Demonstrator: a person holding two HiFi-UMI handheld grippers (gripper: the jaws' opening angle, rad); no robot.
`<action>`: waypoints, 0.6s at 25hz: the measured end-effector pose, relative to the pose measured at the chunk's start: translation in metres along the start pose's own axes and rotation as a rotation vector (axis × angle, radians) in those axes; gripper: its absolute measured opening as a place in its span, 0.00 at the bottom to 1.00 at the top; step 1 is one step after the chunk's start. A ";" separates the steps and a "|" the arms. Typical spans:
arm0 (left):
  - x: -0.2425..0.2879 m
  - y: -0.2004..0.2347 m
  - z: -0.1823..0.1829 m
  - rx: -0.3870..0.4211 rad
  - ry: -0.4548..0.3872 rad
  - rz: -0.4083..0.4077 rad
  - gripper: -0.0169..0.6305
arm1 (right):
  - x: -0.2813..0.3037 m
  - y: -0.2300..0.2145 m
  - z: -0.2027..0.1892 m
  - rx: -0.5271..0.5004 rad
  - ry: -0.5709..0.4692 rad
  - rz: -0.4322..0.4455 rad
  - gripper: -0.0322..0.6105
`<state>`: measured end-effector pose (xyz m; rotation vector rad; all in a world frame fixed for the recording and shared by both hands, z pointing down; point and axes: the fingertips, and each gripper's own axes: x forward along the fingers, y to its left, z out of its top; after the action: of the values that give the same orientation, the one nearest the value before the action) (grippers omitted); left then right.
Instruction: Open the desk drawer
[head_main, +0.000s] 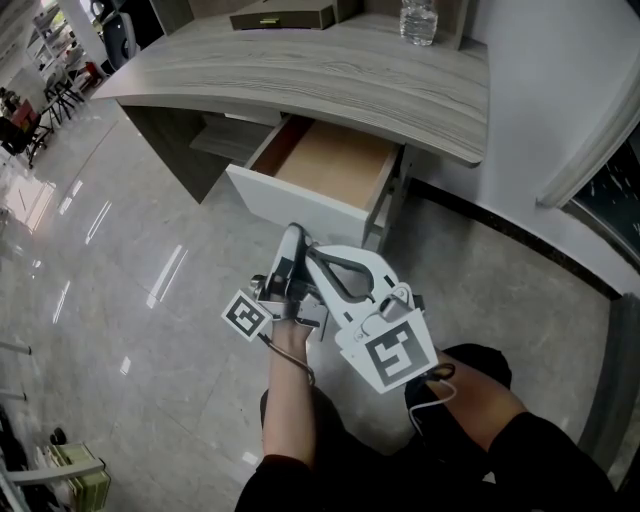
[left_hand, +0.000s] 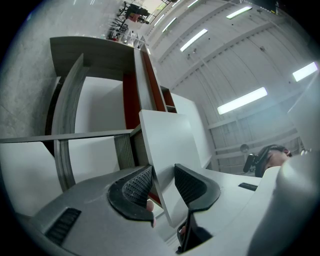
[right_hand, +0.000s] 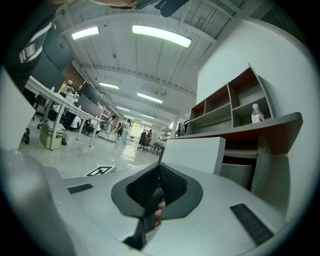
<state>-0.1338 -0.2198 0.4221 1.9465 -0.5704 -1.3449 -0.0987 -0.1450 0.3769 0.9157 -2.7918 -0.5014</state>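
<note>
The desk (head_main: 330, 75) has a grey wood-grain top. Its drawer (head_main: 330, 160) stands pulled out, showing a bare brown bottom and nothing inside. My left gripper (head_main: 292, 240) reaches up to the lower edge of the white drawer front (head_main: 295, 205). In the left gripper view that panel (left_hand: 170, 140) runs between the two black pads, and the left gripper (left_hand: 163, 182) is shut on it. My right gripper (head_main: 322, 262) hovers just beside the left one, below the drawer. Its pads meet with nothing between them (right_hand: 159, 187), and the drawer front (right_hand: 192, 155) lies ahead of it.
A water bottle (head_main: 418, 20) and a flat box (head_main: 285, 15) sit on the desk's far side. A white wall panel (head_main: 560, 90) rises to the right. Glossy grey floor (head_main: 120, 250) spreads to the left. The person's knees (head_main: 470, 400) are right under the grippers.
</note>
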 end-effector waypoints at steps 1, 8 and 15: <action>0.000 0.000 0.000 0.000 0.001 0.001 0.25 | 0.000 0.001 0.000 0.000 0.000 0.002 0.06; -0.003 -0.003 -0.001 -0.003 0.001 0.002 0.25 | 0.001 0.004 0.001 0.008 -0.001 0.013 0.06; -0.008 -0.004 0.000 0.001 0.015 0.003 0.25 | 0.004 0.013 0.008 0.013 -0.018 0.035 0.06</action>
<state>-0.1366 -0.2117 0.4238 1.9539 -0.5663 -1.3273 -0.1110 -0.1357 0.3747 0.8677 -2.8253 -0.4887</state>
